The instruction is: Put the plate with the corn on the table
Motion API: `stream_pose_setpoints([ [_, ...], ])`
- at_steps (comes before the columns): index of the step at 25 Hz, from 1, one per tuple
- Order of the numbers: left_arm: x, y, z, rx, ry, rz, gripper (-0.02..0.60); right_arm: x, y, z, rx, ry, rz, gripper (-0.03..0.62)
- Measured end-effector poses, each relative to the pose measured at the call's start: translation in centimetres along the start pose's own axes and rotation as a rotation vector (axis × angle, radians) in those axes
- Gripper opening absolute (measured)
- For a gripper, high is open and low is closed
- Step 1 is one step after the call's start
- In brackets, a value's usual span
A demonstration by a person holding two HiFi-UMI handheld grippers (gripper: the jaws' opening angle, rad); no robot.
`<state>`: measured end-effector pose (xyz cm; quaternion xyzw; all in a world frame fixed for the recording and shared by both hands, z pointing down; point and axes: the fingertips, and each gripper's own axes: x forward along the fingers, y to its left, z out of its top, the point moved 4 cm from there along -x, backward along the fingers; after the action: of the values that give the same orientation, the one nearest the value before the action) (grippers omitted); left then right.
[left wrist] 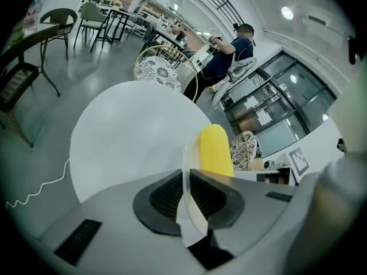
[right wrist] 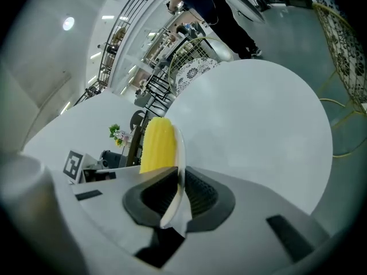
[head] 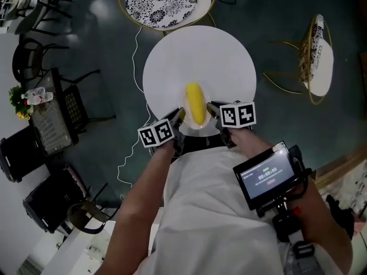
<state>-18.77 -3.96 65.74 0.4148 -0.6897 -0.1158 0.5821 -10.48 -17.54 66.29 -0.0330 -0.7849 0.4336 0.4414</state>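
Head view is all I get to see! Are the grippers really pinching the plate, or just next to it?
Observer: Yes. In the left gripper view, the left gripper is shut on the plate rim.
Operator: And the other one?
Observer: The right gripper view shows the right gripper clamped on the opposite rim, the corn beside it.
Operator: Is anybody near?
Observer: A person in a dark top stands past the table, beyond the patterned chair.

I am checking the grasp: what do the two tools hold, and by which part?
Both hold the plate carrying the corn. The left tool clamps its left rim, and the right tool clamps its right rim.
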Motion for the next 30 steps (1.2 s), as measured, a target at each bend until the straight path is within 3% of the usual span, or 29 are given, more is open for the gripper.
stream_pose_setpoints([
  [10,3.3,3.5,1.0,-0.025,0.005,0.022,0.044,4.1,-2.3,1.3,-0.028,0.008,-0.027,0.044],
  [30,7.9,2.5,5.3,0.049,0.028,0.036,0.044,4.1,-4.8,6.2,-0.020,-0.075,-0.076,0.044],
])
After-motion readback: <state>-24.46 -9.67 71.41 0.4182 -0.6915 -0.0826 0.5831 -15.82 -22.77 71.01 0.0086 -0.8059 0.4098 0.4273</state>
